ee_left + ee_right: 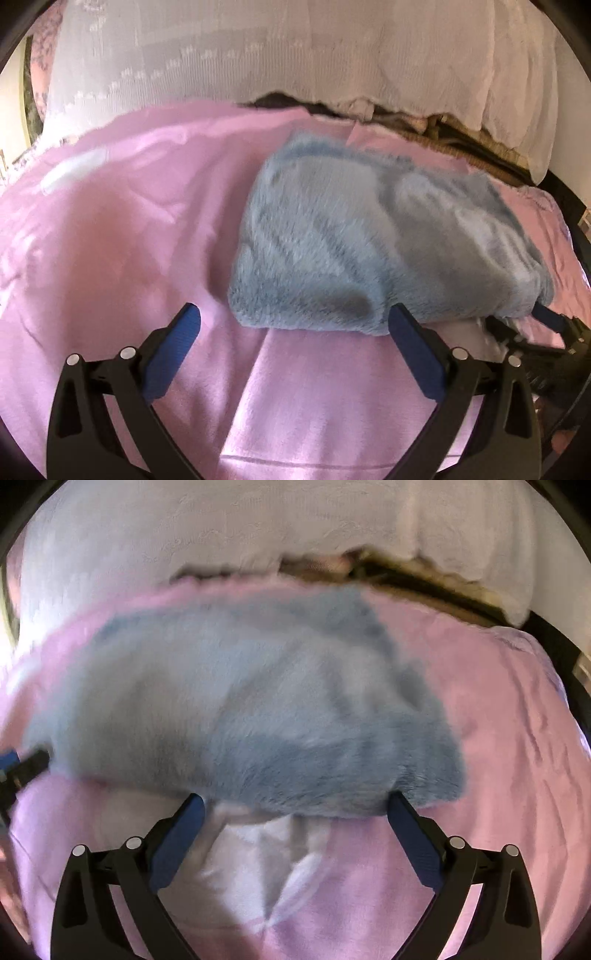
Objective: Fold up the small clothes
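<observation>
A fluffy light-blue garment [380, 243] lies bunched on a pink sheet [122, 236], with pale lining showing under its near edge. My left gripper [293, 319] is open just short of the garment's near left corner, and its right fingertip [400, 314] touches the fur edge. In the right wrist view the same garment [243, 709] fills the middle, blurred. My right gripper [295, 803] is open at its near edge, above white lining [266, 849]. The other gripper [550, 321] shows at the garment's right side, and the left one [18, 764] at the far left.
A white lace cover [295, 59] drapes over a raised back behind the pink sheet. A dark gap with brown clutter [424, 122] runs between the two. The sheet [517, 738] stretches wide on both sides of the garment.
</observation>
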The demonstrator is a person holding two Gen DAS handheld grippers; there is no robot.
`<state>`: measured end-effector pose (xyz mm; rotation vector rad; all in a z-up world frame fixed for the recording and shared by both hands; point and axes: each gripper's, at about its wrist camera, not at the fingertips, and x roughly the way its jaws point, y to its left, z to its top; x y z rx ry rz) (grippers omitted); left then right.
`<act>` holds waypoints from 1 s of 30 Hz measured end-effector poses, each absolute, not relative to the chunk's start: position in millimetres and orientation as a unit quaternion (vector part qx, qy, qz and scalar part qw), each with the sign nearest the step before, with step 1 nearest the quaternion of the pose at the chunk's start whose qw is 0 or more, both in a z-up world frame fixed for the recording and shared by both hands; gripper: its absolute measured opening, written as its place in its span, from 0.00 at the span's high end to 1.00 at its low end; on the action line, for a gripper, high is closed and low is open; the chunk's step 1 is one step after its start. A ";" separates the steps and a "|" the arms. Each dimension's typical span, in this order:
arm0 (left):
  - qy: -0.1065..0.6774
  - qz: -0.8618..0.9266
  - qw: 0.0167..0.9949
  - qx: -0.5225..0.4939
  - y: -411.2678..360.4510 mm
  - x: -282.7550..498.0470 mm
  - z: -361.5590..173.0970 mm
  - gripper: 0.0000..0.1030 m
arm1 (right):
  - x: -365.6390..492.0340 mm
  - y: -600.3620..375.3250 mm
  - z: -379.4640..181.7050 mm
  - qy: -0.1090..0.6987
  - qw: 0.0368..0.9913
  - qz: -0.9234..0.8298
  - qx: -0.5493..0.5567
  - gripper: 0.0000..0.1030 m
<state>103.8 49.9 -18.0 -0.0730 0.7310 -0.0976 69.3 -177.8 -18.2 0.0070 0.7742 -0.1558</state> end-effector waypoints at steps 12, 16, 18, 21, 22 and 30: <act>0.446 -0.066 0.891 -0.060 41.4 162.5 -47.3 0.04 | 95.3 -155.6 -24.9 0.393 0.917 -0.064 0.007 0.03; 0.429 -0.069 0.898 -0.073 48.5 155.5 -42.9 0.04 | 89.4 -160.8 -20.7 0.374 0.925 -0.057 0.024 0.03; 0.390 -0.056 0.916 -0.070 51.0 141.3 -29.6 0.04 | 72.6 -166.0 -8.7 0.326 0.943 -0.052 0.048 0.03; 0.345 -0.038 0.935 -0.074 59.1 127.2 -16.4 0.04 | 64.5 -171.5 0.3 0.294 0.952 -0.058 0.058 0.03; 0.350 -0.034 0.933 -0.075 60.3 129.8 -17.5 0.04 | 66.9 -172.8 -1.6 0.302 0.950 -0.059 0.060 0.03; 0.434 -0.037 0.895 -0.094 66.3 159.9 -44.3 0.04 | 87.5 -184.0 -20.6 0.375 0.921 -0.045 0.096 0.03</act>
